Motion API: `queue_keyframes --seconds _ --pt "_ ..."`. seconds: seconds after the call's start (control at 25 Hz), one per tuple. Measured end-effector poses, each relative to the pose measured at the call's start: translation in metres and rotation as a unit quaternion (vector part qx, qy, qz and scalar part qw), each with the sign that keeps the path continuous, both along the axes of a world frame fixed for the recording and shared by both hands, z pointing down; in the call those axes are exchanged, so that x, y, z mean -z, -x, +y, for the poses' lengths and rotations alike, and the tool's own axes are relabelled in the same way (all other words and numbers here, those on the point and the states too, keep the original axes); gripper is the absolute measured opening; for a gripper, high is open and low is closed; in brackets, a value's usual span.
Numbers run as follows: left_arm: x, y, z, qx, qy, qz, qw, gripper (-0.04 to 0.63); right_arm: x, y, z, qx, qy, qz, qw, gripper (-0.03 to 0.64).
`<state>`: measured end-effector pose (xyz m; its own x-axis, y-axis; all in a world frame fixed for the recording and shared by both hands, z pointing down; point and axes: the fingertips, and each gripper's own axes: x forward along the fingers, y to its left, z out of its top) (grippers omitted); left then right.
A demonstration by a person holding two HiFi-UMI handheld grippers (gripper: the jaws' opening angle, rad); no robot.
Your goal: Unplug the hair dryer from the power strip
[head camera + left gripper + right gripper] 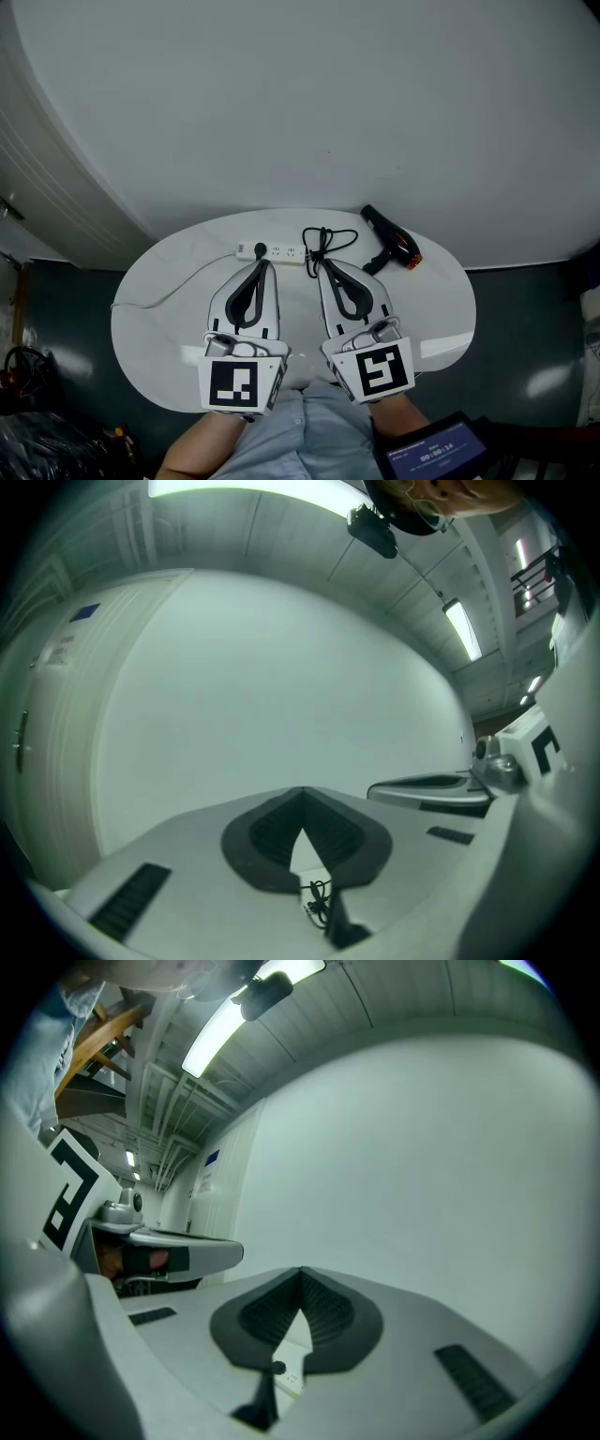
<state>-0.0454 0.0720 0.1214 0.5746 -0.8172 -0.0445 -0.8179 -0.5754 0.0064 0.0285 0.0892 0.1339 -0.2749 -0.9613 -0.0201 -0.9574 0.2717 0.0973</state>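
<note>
The white power strip [274, 251] lies at the far side of the oval white table [169, 323], with a black plug [260, 249] in its left part. Right of the strip lies the black hair dryer [392, 246] with an orange end, its black cord [325, 241] bundled beside the strip. My left gripper [263, 264] and right gripper [320, 267] hang side by side above the table, just short of the strip, both shut and empty. Under the left gripper [300, 792] the cord [319, 901] shows. Beneath the right gripper [301, 1272] I see the strip [294, 1365] and plug [278, 1367].
A thin white lead [164, 295] runs from the strip to the table's left edge. A curved white wall [309, 103] stands right behind the table. The floor is dark, with black clutter [37, 441] at lower left and a screen [436, 457] at lower right.
</note>
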Motion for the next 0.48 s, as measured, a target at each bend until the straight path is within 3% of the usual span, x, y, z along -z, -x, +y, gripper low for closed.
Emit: queue_keyframes --seconds 0.12,0.32,0.48 --pt "0.0030 0.0006 0.0004 0.002 0.004 0.016 0.9999 -0.003 0.0026 0.0031 0.0005 0.004 -0.005 0.000 1.000 0.000" --pt "-0.0016 0.0017 -0.0013 0.002 -0.006 -0.015 0.9999 -0.003 0.0061 0.0040 0.0001 0.009 -0.026 -0.012 1.000 0.000" --pt "-0.0004 0.0038 -0.0007 0.001 -0.002 -0.009 1.0000 -0.003 0.0095 0.0051 -0.0001 0.004 -0.023 -0.009 1.000 0.000"
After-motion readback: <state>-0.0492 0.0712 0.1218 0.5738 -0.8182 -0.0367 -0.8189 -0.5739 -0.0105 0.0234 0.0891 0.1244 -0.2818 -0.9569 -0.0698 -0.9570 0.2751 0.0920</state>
